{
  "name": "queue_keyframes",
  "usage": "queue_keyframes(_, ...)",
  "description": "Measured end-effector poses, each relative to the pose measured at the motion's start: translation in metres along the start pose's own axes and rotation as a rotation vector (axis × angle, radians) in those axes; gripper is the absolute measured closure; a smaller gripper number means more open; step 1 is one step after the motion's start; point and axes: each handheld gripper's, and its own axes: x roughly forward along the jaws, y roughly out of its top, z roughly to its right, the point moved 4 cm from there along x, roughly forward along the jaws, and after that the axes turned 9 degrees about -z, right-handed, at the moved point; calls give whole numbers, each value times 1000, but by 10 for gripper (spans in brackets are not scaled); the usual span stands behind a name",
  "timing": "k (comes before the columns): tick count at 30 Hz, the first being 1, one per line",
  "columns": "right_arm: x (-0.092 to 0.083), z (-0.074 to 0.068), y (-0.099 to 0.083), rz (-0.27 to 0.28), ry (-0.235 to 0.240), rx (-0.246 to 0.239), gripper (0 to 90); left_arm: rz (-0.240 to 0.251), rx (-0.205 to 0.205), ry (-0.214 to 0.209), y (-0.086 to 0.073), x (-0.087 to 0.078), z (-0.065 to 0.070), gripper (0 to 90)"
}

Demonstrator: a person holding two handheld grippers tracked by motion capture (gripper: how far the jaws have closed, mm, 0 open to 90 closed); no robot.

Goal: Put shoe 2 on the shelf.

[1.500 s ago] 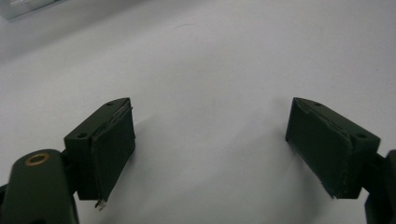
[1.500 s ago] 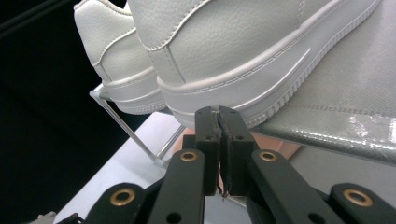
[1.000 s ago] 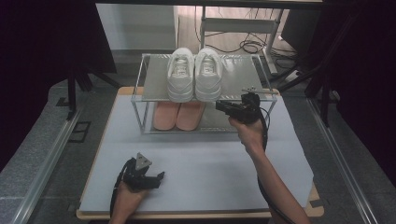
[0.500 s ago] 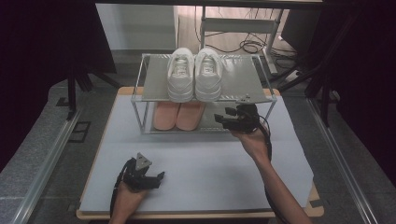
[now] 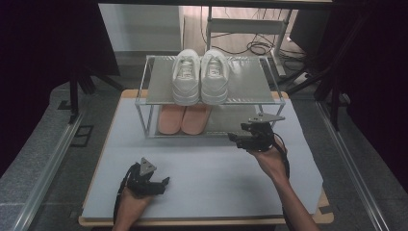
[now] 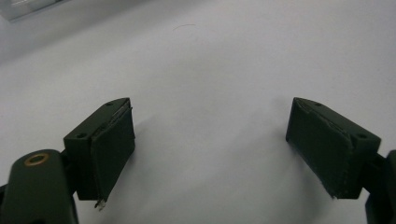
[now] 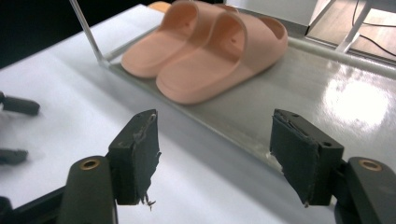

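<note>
Slippers: a pair of pink slide slippers (image 7: 205,51) lies side by side on the lower shelf of the rack, toward its left half, toes toward the near edge; in the high view (image 5: 185,119) they sit right under the white shoes
Right gripper: held in the person's right hand (image 5: 267,159), the right gripper (image 5: 238,138) hangs just in front of the rack's near right part, pointing left and far toward the lower shelf; in its own view (image 7: 215,156) the slippers lie ahead of it and somewhat to the left, well apart from the pads
Right jaws: spread wide, having just been opening; nothing between them but the shelf edge and the table behind
Left gripper: the left gripper (image 5: 163,185) rests low over the near left part of the table, held in the person's left hand (image 5: 130,202), far from the rack
Left jaws: released and wide apart in its own view (image 6: 210,149), with bare table surface between the pads and nothing gripped
Rack: a two-level metal shoe rack (image 5: 250,91) with thin posts stands at the far middle of the table; its lower shelf (image 7: 355,93) is shiny grey metal, bare to the right of the slippers
White shoes: a pair of white sneakers (image 5: 201,77) sits on the top shelf, left of its middle, toes toward the near edge
Table: the table (image 5: 211,183) has a pale cover over a wooden board
Surroundings: cables (image 5: 262,48) lie on the floor beyond the rack
</note>
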Motion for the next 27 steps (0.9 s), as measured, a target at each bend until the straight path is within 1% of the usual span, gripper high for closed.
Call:
queue_keyframes(2,0,1,-6,-7,6,4,309,1,1,1,0,0,0,155)
queue_keyframes(8,-3,6,-30,-22,-2,19,267,2,-2,0,0,0,0,153)
queue_keyframes(11,-5,8,-43,-24,-18,9,254,3,-2,0,0,0,0,153)
queue_keyframes(14,-4,10,-57,-50,-36,4,237,5,-5,2,0,0,1,153)
queue_keyframes(16,-3,12,-68,-61,-30,14,223,5,-3,3,0,0,1,153)
queue_keyframes(21,2,14,-94,-109,-35,20,168,5,-2,4,0,0,1,154)
queue_keyframes(26,5,15,-117,-154,-49,13,150,5,-2,5,0,0,1,153)
queue_keyframes(27,6,15,-121,-161,-53,18,147,5,-2,4,0,0,1,153)
